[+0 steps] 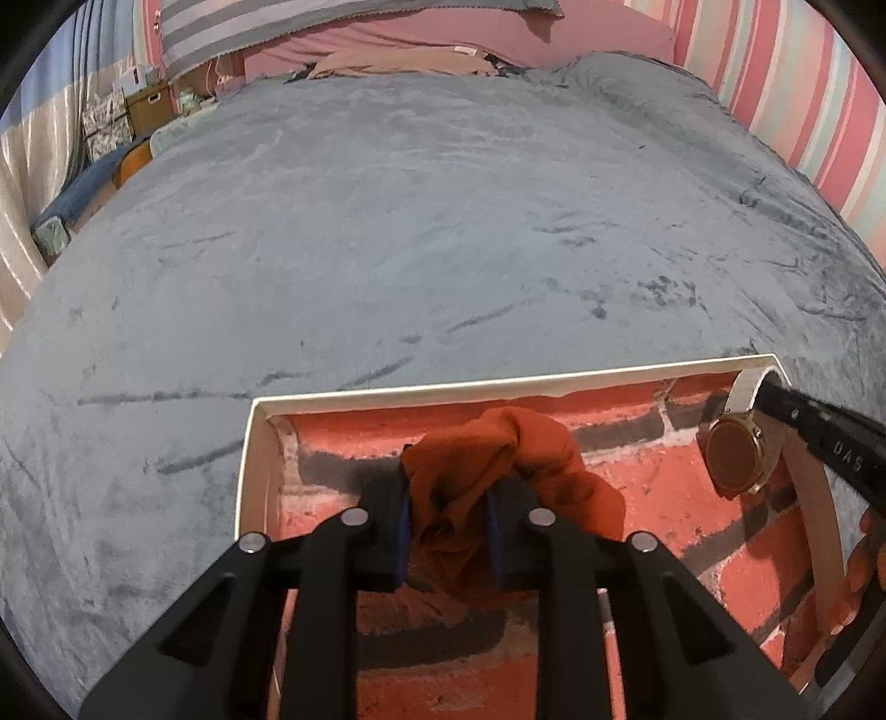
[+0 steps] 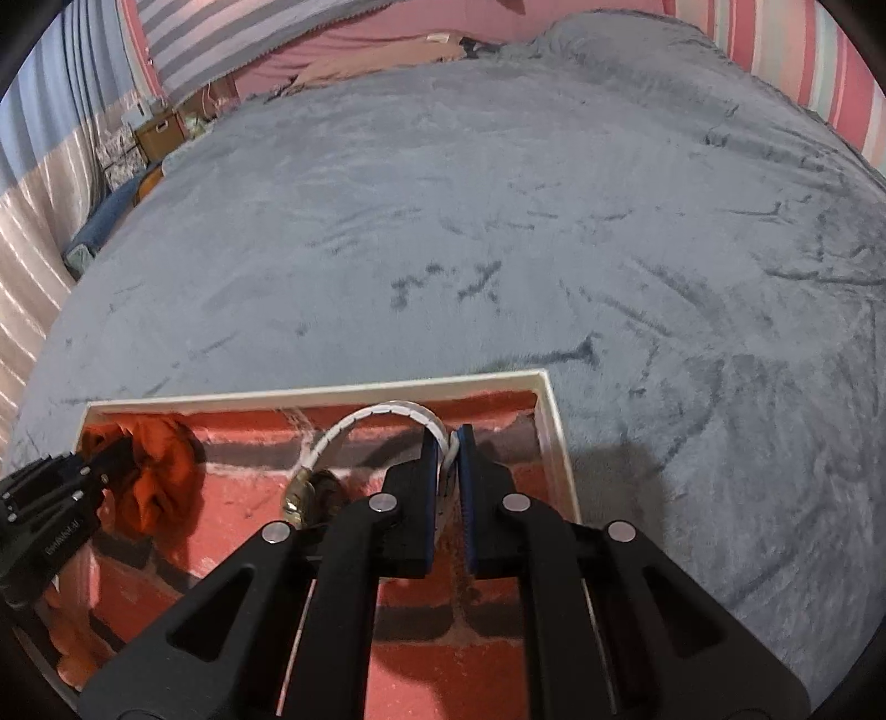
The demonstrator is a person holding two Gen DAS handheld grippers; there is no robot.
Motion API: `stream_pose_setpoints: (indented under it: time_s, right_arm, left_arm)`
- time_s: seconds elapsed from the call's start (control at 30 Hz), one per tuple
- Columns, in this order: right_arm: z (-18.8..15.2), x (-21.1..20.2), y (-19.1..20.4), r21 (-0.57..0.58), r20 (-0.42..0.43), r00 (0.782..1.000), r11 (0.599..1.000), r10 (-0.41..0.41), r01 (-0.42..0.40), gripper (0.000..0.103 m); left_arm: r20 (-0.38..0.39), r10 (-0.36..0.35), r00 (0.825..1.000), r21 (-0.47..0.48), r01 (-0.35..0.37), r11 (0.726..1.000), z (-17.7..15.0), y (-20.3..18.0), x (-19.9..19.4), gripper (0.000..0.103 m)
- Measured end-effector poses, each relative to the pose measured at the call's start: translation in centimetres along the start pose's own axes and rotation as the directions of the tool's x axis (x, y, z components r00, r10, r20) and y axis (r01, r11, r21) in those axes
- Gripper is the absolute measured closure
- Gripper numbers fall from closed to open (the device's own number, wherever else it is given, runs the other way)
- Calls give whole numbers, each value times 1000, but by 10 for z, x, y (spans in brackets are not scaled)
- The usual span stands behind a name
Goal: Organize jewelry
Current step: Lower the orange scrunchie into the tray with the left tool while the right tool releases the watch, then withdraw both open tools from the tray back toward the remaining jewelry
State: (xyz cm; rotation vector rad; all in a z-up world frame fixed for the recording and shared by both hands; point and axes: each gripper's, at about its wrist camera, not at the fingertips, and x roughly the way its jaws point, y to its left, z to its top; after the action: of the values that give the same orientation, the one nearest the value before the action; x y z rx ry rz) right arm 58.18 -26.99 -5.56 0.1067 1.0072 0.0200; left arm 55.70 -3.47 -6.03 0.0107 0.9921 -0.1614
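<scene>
A shallow white-rimmed box (image 1: pixel 252 443) with a red brick-pattern lining lies on a grey blanket; it also shows in the right wrist view (image 2: pixel 554 426). My left gripper (image 1: pixel 448 531) is shut on an orange scrunchie (image 1: pixel 498 471) inside the box near its far wall. My right gripper (image 2: pixel 449 498) is shut on the white strap (image 2: pixel 382 415) of a gold watch (image 2: pixel 302 493), held over the box's right side. The watch face (image 1: pixel 736 454) hangs in the left wrist view. The scrunchie (image 2: pixel 155 476) and left gripper show at the left of the right wrist view.
The grey blanket (image 1: pixel 443 221) covers a bed. Pink and striped pillows (image 1: pixel 387 33) lie at its head. Striped curtains (image 1: pixel 803 111) hang on the right. A brown box (image 1: pixel 147 105) and clutter stand beside the bed at far left.
</scene>
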Motion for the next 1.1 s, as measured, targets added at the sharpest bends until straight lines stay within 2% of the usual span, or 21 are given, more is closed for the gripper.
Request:
stream_pose_setpoints:
  time_s: [0.2, 0.33, 0.53, 0.6, 0.67, 0.7, 0.73, 0.87, 0.97, 1.03, 1.07, 1.1]
  right_arm:
    - [-4, 13, 5, -22, -40, 999, 999, -34, 33, 93]
    - [-5, 16, 3, -18, -58, 998, 999, -33, 32, 89]
    - [-3, 18, 2, -13, -67, 998, 1000, -18, 17, 89]
    - [-2, 18, 2, -21, -66, 998, 1000, -24, 22, 88]
    - [-3, 18, 1, -16, -72, 997, 1000, -22, 21, 82]
    - [-3, 16, 0, -11, -69, 997, 1000, -21, 20, 73]
    - [-2, 12, -1, -4, -60, 998, 1000, -15, 15, 64]
    - [-3, -7, -4, -2, -33, 999, 1000, -2, 2, 52]
    - [-7, -29, -8, -1, 2, 1000, 1000, 15, -15, 36]
    - [-14, -48, -10, -2, 35, 999, 1000, 17, -17, 21]
    - [-17, -55, -11, 0, 46, 999, 1000, 16, -17, 19]
    - [-21, -63, -12, 3, 58, 998, 1000, 18, -18, 15]
  left_arm:
    - [-19, 20, 1000, 9, -20, 1000, -3, -3, 4, 73]
    - [-26, 28, 999, 7, -28, 1000, -4, -2, 6, 65]
    - [-31, 30, 999, 3, -30, 1000, -4, -2, 8, 61]
    - [-31, 29, 999, 2, -29, 1000, -4, -1, 8, 57]
    - [-34, 36, 999, -3, -36, 999, -4, -1, 8, 50]
    - [-37, 37, 999, -4, -37, 999, -4, -1, 7, 47]
    - [-39, 36, 999, -4, -36, 999, -5, -2, 6, 46]
    - [-44, 41, 998, 3, -41, 999, -7, -3, -4, 46]
    - [-31, 29, 999, 0, -29, 1000, -9, -2, -20, 44]
    - [-8, 21, 1000, -1, -21, 1000, -11, -1, -33, 30]
    - [11, 17, 1000, -4, -17, 1000, -12, -1, -41, 24]
    - [38, 12, 999, -7, -11, 1000, -16, 1, -52, 23]
